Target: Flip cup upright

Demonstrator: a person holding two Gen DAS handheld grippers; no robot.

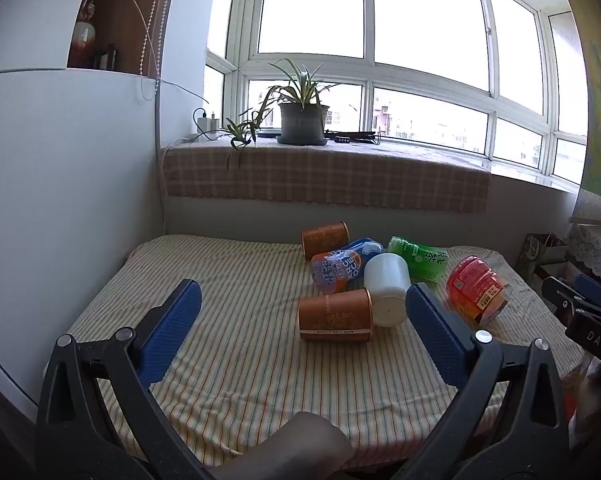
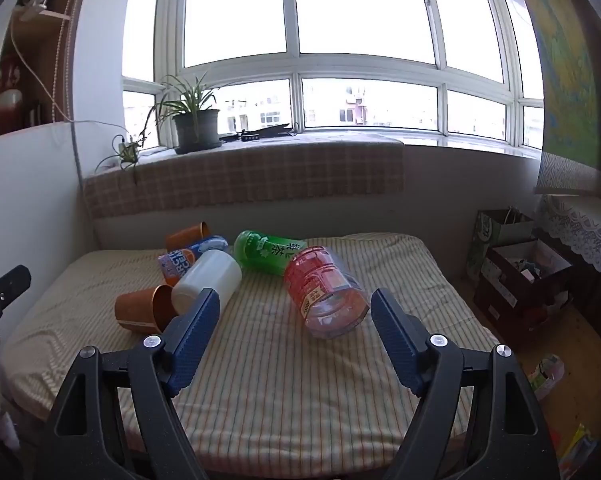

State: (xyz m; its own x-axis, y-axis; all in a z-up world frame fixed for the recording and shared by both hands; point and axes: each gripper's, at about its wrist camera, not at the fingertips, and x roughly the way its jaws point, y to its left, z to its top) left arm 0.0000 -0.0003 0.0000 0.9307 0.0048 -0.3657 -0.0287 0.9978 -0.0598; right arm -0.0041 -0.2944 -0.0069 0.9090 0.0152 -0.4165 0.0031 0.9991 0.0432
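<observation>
The white cup point(image 1: 387, 289) lies on its side on the striped cloth point(image 1: 236, 360), touching an orange cup point(image 1: 334, 314) (also toppled). The left gripper point(image 1: 304, 312) and right gripper point(image 2: 294, 316) hover nearby, fingers spread wide, holding nothing.

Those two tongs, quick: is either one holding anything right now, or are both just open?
Left tongs: open, holding nothing, above the striped table short of the cups.
Right tongs: open, holding nothing.
</observation>
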